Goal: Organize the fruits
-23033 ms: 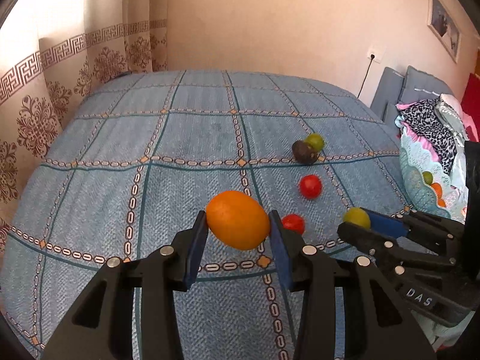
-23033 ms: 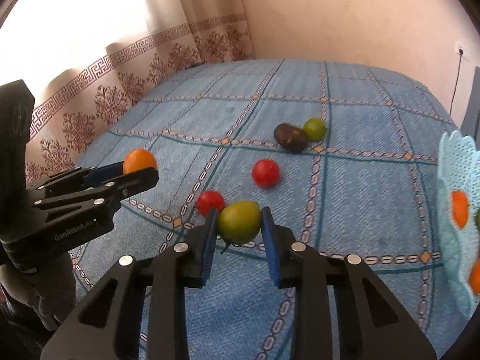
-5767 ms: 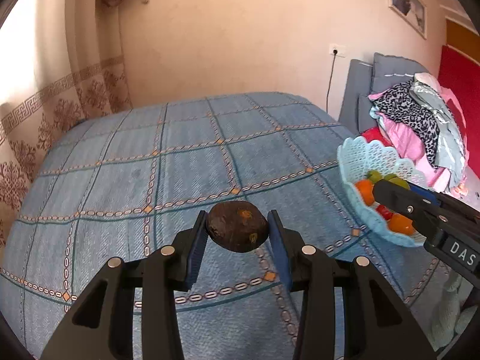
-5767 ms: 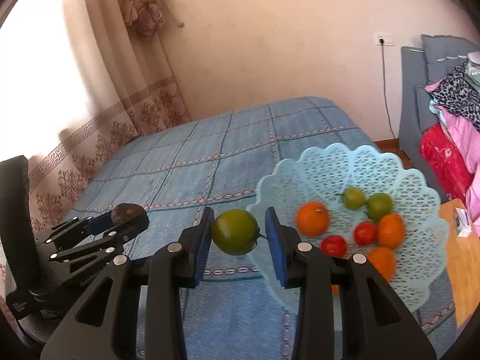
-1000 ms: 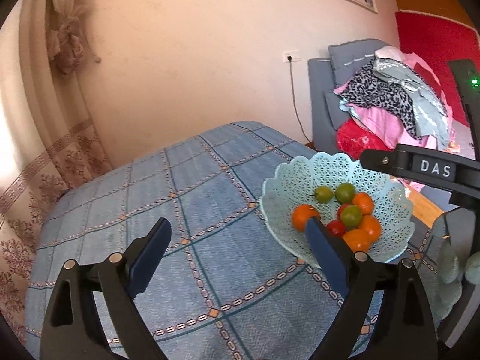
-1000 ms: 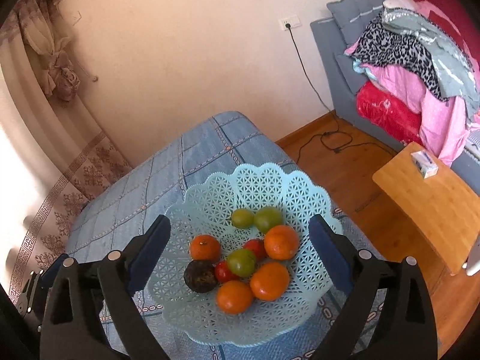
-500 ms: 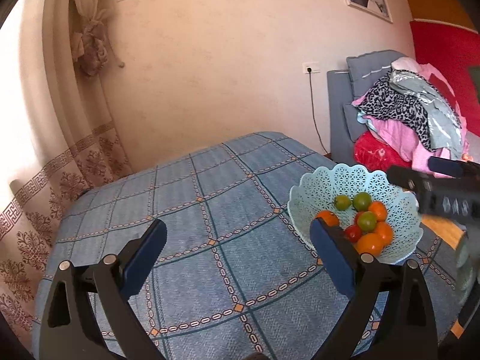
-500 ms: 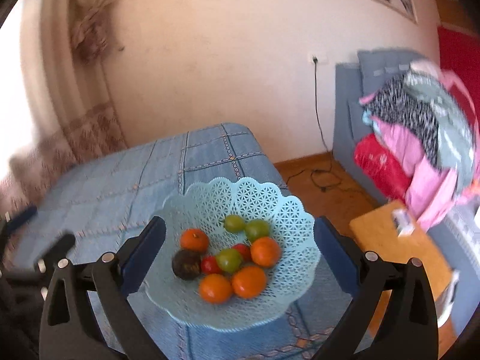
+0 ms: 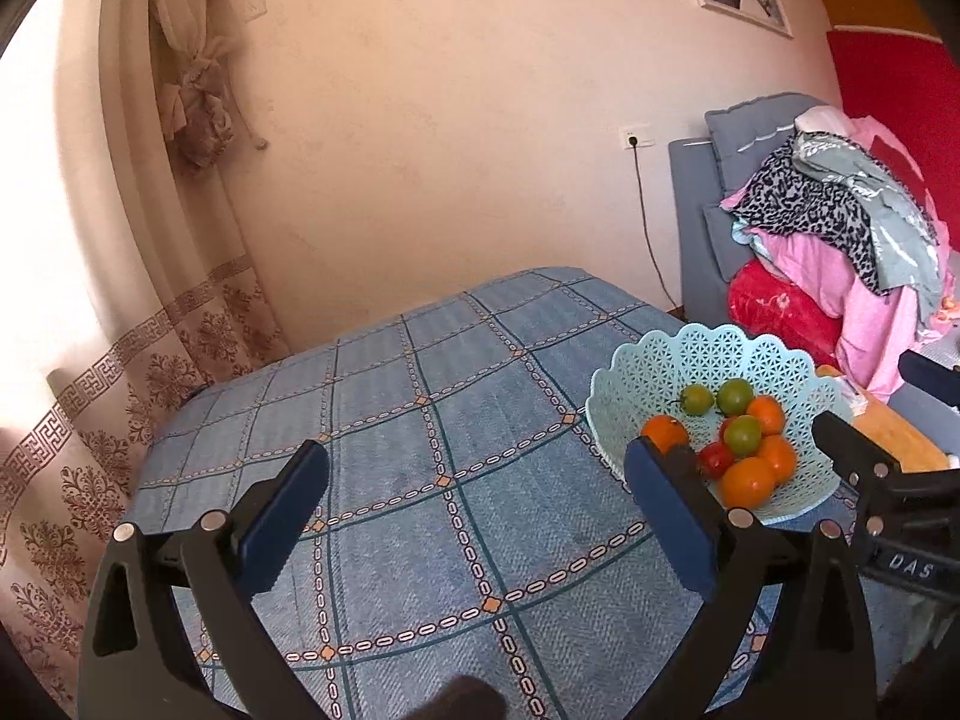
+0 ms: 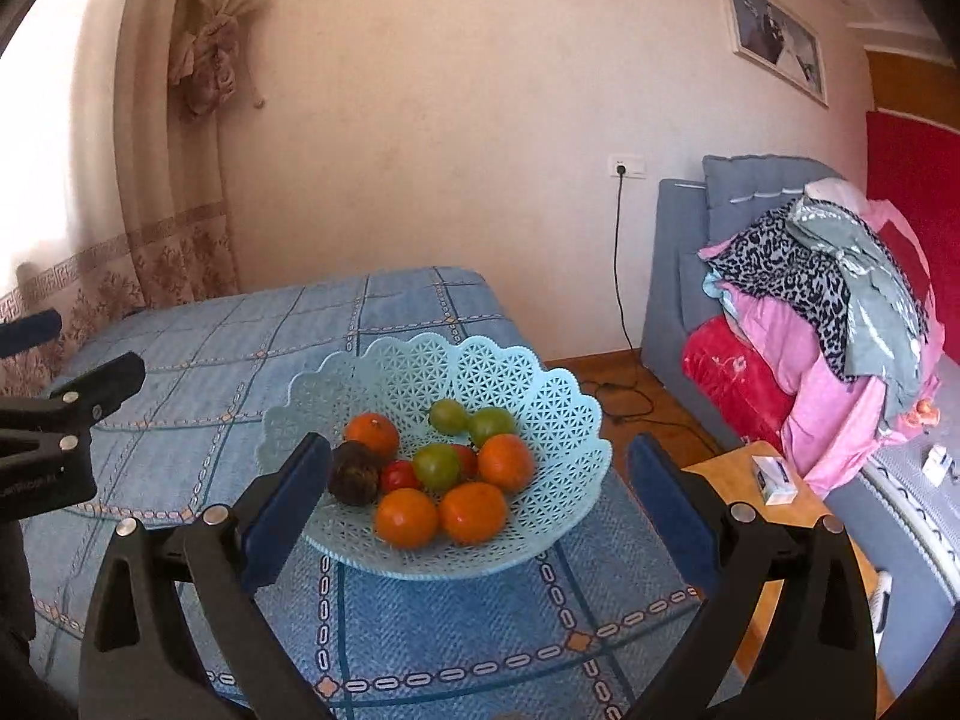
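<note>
Both fruits have left the grippers since earlier. Left gripper (image 9: 474, 483) is opening, nothing between its jaws; right gripper (image 10: 477, 474) gapes wide, empty, over the fruits (image 10: 441, 477) in the basket (image 10: 558, 420) on the bed (image 9: 420, 420). Only the right view shows the dark fruit (image 10: 354, 473) unobstructed.
</note>
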Tool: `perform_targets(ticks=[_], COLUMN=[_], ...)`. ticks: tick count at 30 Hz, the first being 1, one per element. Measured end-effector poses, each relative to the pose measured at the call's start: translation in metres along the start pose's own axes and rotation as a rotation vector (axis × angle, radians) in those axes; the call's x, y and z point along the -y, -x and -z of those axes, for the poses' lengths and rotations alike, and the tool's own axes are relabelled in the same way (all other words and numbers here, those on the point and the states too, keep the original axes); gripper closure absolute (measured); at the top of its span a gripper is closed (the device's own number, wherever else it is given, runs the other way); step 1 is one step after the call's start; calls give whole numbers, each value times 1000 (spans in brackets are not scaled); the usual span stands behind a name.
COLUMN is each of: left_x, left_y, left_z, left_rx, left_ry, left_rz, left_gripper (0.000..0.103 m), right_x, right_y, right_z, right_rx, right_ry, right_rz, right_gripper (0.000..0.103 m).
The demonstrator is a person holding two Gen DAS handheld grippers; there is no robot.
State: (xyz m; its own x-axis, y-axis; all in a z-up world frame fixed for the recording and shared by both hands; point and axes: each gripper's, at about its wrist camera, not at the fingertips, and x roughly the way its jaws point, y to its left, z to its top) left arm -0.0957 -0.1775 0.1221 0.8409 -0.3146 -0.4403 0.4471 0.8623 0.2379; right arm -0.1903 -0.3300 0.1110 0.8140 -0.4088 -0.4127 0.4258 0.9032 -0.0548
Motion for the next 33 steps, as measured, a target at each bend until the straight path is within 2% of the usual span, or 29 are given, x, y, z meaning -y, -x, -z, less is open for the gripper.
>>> perform_targets(ticks=[10, 33], left_x=[10, 21], left_y=[-9, -26], left_z=[7, 17], left_rx=[-37, -89], left_ry=[-23, -49], left_rz=[-15, -37], left_gripper=[5, 5], right_x=[-15, -9], right_y=[-8, -12], right_z=[9, 14], right_rx=[-8, 0], right_ry=[53, 50], right_rz=[1, 14], right_gripper=[3, 3])
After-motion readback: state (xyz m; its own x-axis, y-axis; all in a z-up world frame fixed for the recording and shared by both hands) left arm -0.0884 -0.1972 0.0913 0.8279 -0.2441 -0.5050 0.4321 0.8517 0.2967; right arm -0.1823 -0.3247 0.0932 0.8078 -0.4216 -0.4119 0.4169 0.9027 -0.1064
